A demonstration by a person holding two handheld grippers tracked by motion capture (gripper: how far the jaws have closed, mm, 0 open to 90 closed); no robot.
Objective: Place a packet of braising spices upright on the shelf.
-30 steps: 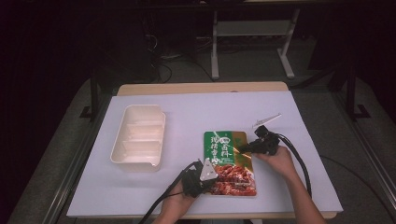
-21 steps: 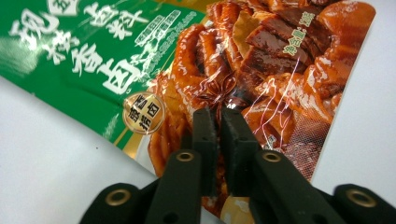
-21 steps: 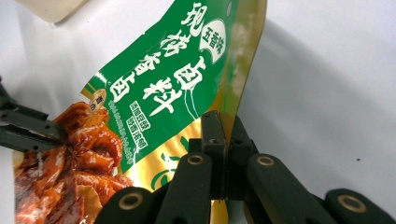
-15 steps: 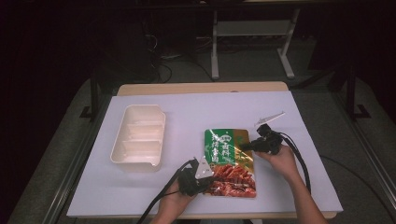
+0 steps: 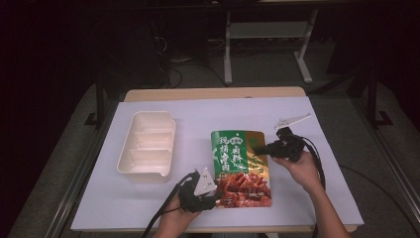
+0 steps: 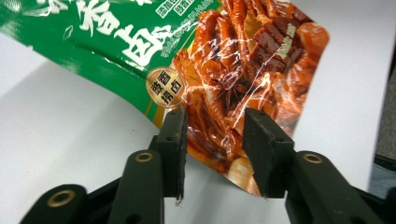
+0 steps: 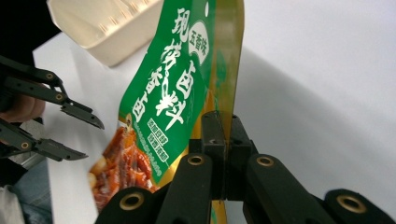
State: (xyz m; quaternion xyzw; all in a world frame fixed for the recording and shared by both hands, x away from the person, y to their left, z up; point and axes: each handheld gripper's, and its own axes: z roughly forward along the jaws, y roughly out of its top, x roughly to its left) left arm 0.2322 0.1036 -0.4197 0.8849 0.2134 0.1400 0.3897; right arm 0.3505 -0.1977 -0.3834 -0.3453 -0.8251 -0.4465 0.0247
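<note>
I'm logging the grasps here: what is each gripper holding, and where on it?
The right gripper pinches the food pouch at its gold side edge. The left gripper holds nothing; its jaws have just been opening, astride the pouch's bottom corner.

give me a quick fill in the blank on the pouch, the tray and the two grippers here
1. The right gripper is shut on the ____ edge of the green pouch.
2. The left gripper has its jaws ____, the pouch's red corner between them, unpinched.
3. The white tray has ____ compartments.
4. The tray lies to the pouch's ____ in the high view.

Missing words: gold; open; three; left
</note>
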